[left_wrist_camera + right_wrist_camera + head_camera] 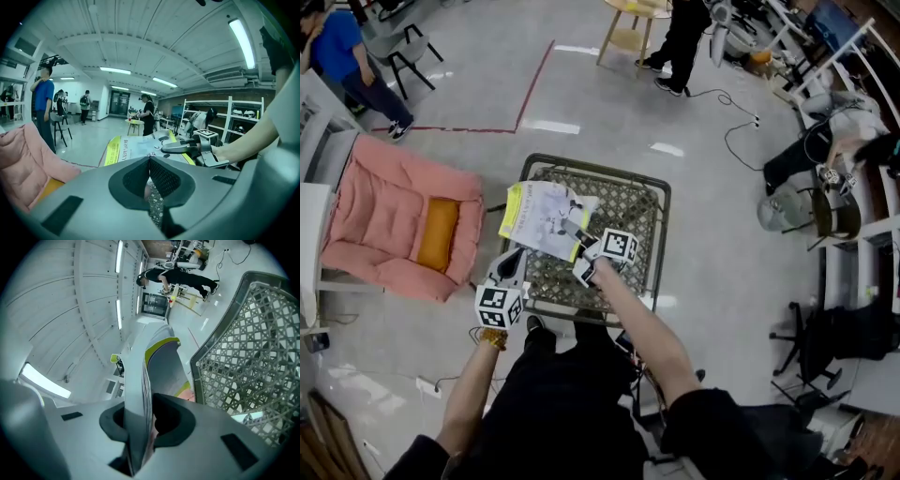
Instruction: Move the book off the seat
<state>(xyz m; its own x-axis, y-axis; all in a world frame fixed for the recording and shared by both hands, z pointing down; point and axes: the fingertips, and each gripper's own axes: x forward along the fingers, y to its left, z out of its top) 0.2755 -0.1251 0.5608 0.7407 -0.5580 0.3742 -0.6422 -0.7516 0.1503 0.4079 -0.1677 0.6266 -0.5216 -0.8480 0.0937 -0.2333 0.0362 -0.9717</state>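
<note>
Your right gripper (572, 230) has its fingers pinched on the near edge of the book (539, 216). The book sits over the back-left part of the desk (665, 190) with one corner past the left edge; whether its far side rests on the mesh, I can't tell. You hold only one thin edge, so lift first, keep the pages level and carry it left without dragging across the weave. Your left gripper (514, 258), fingers closed on nothing, hangs by the front-left corner — open it to support the book if it droops.
</note>
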